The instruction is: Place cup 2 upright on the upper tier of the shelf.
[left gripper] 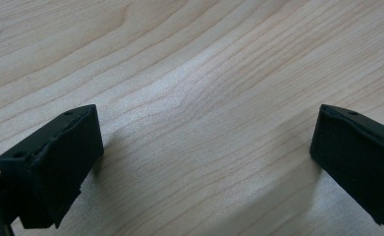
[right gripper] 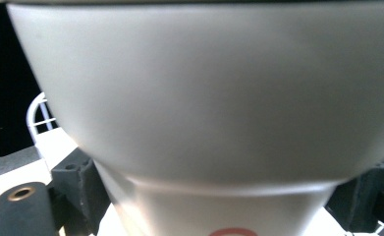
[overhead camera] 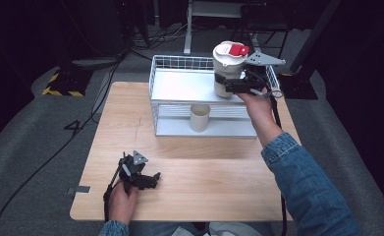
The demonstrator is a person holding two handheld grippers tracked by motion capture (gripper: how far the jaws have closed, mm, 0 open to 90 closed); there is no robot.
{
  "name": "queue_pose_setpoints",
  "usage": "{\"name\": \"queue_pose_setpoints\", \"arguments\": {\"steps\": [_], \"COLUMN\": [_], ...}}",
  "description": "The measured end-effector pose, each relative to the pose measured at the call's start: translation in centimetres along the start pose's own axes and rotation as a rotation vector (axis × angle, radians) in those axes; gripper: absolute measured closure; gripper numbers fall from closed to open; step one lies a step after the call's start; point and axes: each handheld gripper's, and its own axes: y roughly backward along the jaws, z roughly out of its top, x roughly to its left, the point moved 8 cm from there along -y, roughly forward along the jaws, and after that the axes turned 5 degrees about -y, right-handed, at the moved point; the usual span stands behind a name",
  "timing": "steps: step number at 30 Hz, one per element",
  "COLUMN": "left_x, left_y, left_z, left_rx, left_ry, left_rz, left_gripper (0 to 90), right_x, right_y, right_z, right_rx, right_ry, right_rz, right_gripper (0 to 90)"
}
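Nearby, left claw (overhead camera: 148, 178) rests spread on bench (overhead camera: 204, 187), empty. Farther off, right claw (overhead camera: 236, 84) pinches upright white cup (overhead camera: 227, 69) with red-tabbed lid, over top shelf of wire rack (overhead camera: 179, 86). Second cup (overhead camera: 199, 117) on lower shelf.

"4" on the floor (overhead camera: 42, 142) left of the table (overhead camera: 189, 167). Red mark on the cup (right gripper: 204, 123), cut off, unreadable.

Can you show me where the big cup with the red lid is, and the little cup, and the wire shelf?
Big cup (overhead camera: 227, 69), high view, on its white side below the lid.
Little cup (overhead camera: 200, 118), high view, on its front wall.
Wire shelf (overhead camera: 179, 62), high view, on its back top rim.
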Motion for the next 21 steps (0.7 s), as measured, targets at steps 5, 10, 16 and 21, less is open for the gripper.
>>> {"name": "queue_pose_setpoints", "arguments": {"steps": [5,10,16,21], "left_x": [0.0,0.0,0.0,0.0], "left_y": [-0.1,-0.1,-0.1,-0.1], "left_z": [0.1,0.1,0.1,0.1], "left_rx": [-0.002,0.001,0.001,0.001], "left_ry": [0.004,0.004,0.004,0.004], "left_rz": [0.000,0.000,0.000,0.000], "left_gripper": [0.0,0.0,0.0,0.0], "right_x": [-1.1,-1.9,-2.7,-3.2], "right_y": [-0.6,-1.1,-1.2,-1.1], "right_z": [-0.2,-0.7,-1.1,-1.2], "right_rx": [-0.012,-0.010,-0.008,-0.011], "right_ry": [-0.042,-0.066,-0.077,-0.089], "right_rz": [-0.011,-0.019,-0.029,-0.034], "right_gripper": [14.0,14.0,14.0,14.0]}}
